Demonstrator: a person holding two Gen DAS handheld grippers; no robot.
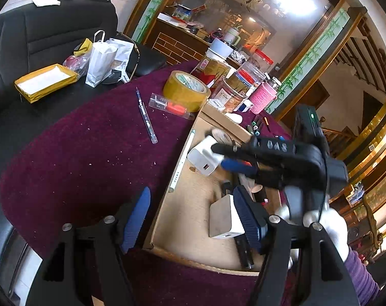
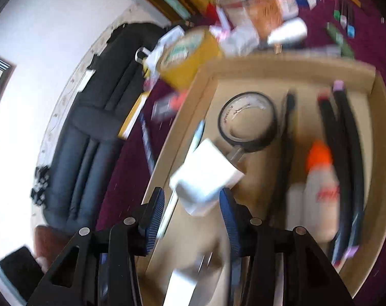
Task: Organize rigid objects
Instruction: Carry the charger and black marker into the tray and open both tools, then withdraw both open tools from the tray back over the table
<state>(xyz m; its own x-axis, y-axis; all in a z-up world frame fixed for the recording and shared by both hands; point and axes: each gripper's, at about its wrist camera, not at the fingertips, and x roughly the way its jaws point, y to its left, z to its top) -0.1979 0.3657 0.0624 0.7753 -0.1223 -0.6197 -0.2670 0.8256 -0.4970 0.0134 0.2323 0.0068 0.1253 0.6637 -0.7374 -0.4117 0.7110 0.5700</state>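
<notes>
- Right gripper (image 2: pixel 191 205): blue pads spread around white charger (image 2: pixel 205 176) over cardboard box (image 2: pixel 282 66); pad contact unclear, picture blurred.
- Left gripper (image 1: pixel 193 216): spread wide, empty, at box's near corner.
- Charger looks light, stiff, smooth; its flat opposite faces suit gripping best.

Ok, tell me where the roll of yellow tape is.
In the left wrist view the yellow tape roll sits on the maroon tablecloth, just beyond the cardboard box.
</notes>
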